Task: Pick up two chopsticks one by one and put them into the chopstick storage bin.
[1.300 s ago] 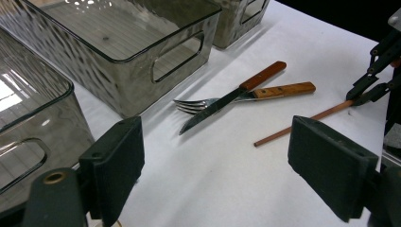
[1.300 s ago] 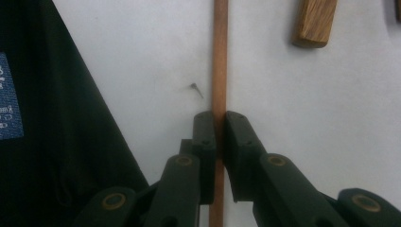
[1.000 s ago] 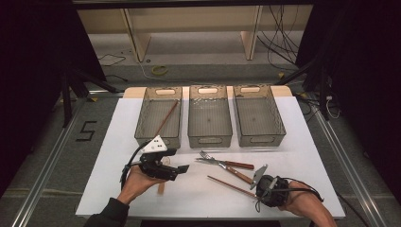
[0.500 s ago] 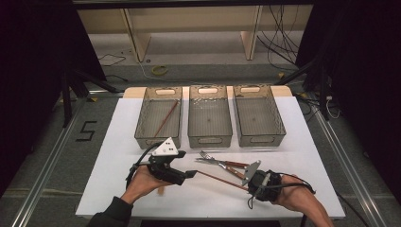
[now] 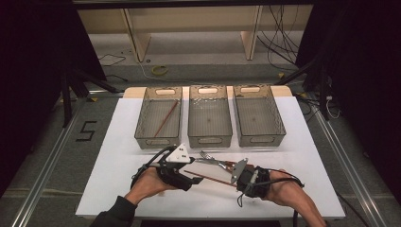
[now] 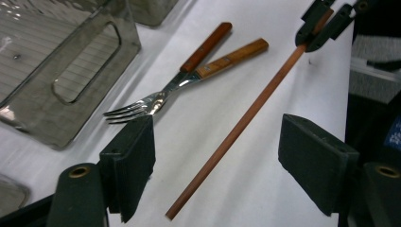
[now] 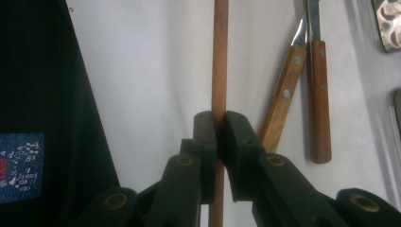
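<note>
A long brown chopstick (image 5: 210, 178) (image 6: 236, 132) (image 7: 219, 56) runs between my two grippers at the front of the white table. My right gripper (image 5: 238, 183) (image 7: 218, 137) is shut on one end of it. My left gripper (image 5: 189, 178) (image 6: 222, 165) stands open around the stick's free end; its jaws have just been closing, and the pads (image 6: 130, 165) are clear of the stick. The right gripper (image 6: 326, 23) clamping the stick also shows in the left gripper view, top right. A fork (image 5: 210, 160) (image 6: 142, 106) and a second wooden-handled utensil (image 7: 319, 94) lie beside the stick.
Three clear grey bins stand in a row behind: left bin (image 5: 140, 124) with one chopstick (image 5: 166, 118) inside, middle bin (image 5: 209, 140), right bin (image 5: 259, 137). A bin wall (image 6: 71, 80) is close to my left gripper. The white mat's front edge (image 5: 189, 215) is near both hands.
Both hands moved toward each other. The right gripper carried the chopstick leftward, and its free end now sits between the left gripper's jaws, which have narrowed.
</note>
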